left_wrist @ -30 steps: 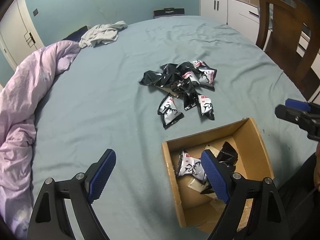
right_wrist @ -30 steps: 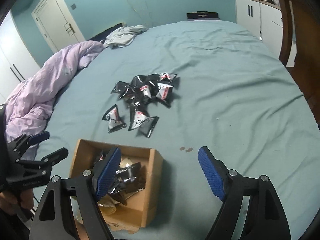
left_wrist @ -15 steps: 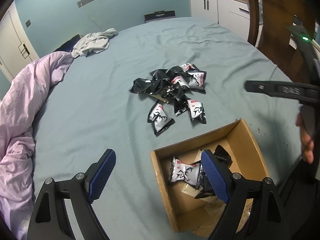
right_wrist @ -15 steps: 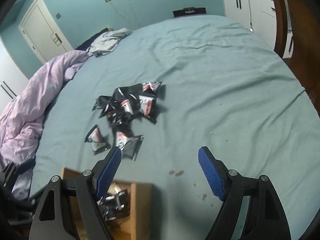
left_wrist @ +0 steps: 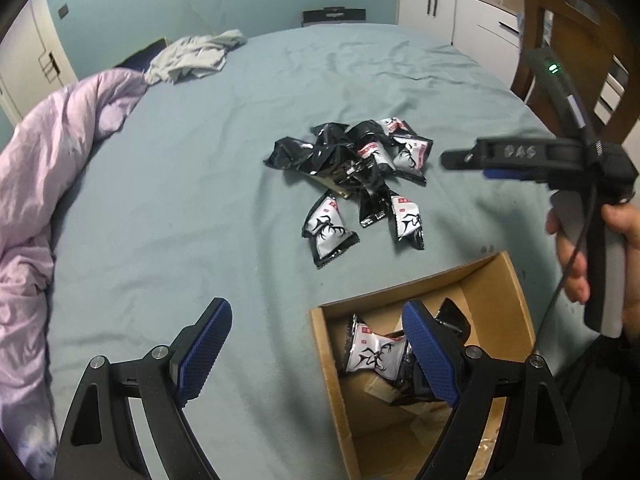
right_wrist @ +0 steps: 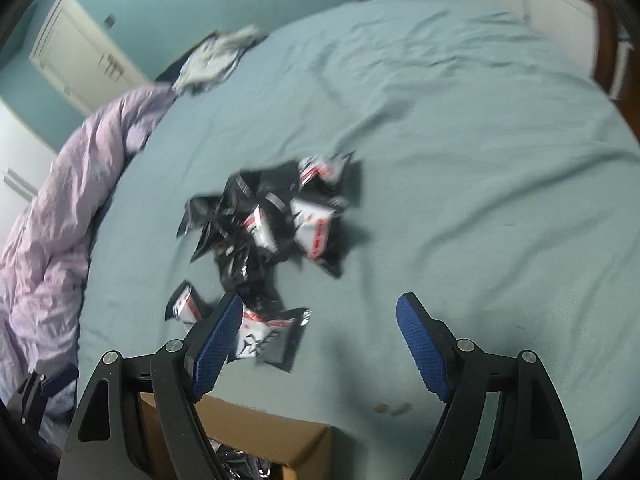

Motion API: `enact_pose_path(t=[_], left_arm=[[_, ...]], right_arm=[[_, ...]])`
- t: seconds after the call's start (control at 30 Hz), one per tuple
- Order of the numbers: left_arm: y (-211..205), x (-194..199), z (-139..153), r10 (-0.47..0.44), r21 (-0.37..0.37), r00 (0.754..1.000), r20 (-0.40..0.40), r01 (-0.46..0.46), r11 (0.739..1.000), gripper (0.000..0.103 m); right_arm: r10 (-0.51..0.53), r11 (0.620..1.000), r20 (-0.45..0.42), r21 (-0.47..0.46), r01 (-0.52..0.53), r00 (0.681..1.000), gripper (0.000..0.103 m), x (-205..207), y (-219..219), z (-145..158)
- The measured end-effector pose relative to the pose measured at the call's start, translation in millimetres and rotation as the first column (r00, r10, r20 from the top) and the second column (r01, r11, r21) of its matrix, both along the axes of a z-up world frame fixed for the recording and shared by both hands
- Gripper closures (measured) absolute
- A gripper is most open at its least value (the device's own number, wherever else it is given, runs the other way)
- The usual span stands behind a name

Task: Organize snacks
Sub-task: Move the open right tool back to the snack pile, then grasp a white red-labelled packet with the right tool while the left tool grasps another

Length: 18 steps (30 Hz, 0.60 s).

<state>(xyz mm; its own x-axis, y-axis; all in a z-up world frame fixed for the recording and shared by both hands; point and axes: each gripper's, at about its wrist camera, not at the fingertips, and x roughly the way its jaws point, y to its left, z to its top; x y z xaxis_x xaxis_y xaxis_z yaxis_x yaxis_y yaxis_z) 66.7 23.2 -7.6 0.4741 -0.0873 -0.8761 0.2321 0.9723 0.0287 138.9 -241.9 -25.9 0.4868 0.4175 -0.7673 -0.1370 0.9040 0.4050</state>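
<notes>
A pile of black and white snack packets (left_wrist: 356, 164) lies in the middle of the blue-green bed sheet; it also shows in the right wrist view (right_wrist: 272, 220). A cardboard box (left_wrist: 516, 300) with a few packets inside (left_wrist: 372, 354) stands in front of the pile. My left gripper (left_wrist: 316, 352) is open and empty, over the box's left edge. My right gripper (right_wrist: 320, 344) is open and empty, above the sheet just in front of the pile, with one packet (right_wrist: 268, 340) by its left finger. It shows from the side in the left wrist view (left_wrist: 472, 160).
A lilac duvet (left_wrist: 36, 184) lies bunched along the left side of the bed. A grey garment (left_wrist: 196, 56) lies at the far end. A wooden chair (left_wrist: 576, 44) and white cabinets (left_wrist: 460, 12) stand to the right of the bed.
My right gripper has moved forward from beside the box to just in front of the pile. My left gripper has stayed near the box's left edge. Both stay open.
</notes>
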Motion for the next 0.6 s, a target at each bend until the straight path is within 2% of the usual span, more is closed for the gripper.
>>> enact_pose_path(t=[0.13,0.23,0.37,0.53,0.57,0.6], left_arm=[[5.4,5.5,-3.0,0.018,-0.034,1.000,-0.022,-0.019,0.999,0.015],[8.8,9.1,-6.1,0.031,-0.050,0.999,-0.043,-0.033,0.998,0.015],[10.9,10.8,-11.1,0.037,-0.084,0.996,-0.078,-0.044,0.995,0.015],[9.0,11.7,-12.5,0.038,-0.077,0.997,-0.074,-0.043,0.996,0.015],[9.2,11.7,-12.9,0.039,-0.076,0.996,-0.074,-0.045,0.996,0.015],[9.2,12.0,-13.7,0.041,-0.076,0.996,-0.076,-0.047,0.996,0.015]], right_arm=[[0.164,0.985,-0.059,-0.045,-0.167,0.985,0.024,19.0,30.9,-14.3],[0.228,0.967,-0.088,-0.091,-0.236,0.970,0.024,27.0,48.5,-22.3],[0.263,0.950,-0.114,-0.141,-0.278,0.958,0.024,36.7,64.3,-32.1],[0.261,0.941,-0.156,-0.178,-0.287,0.953,0.025,43.4,72.4,-42.6],[0.251,0.947,-0.144,-0.169,-0.273,0.957,0.030,43.8,70.2,-41.3],[0.242,0.952,-0.130,-0.162,-0.261,0.962,0.045,43.7,68.4,-40.5]])
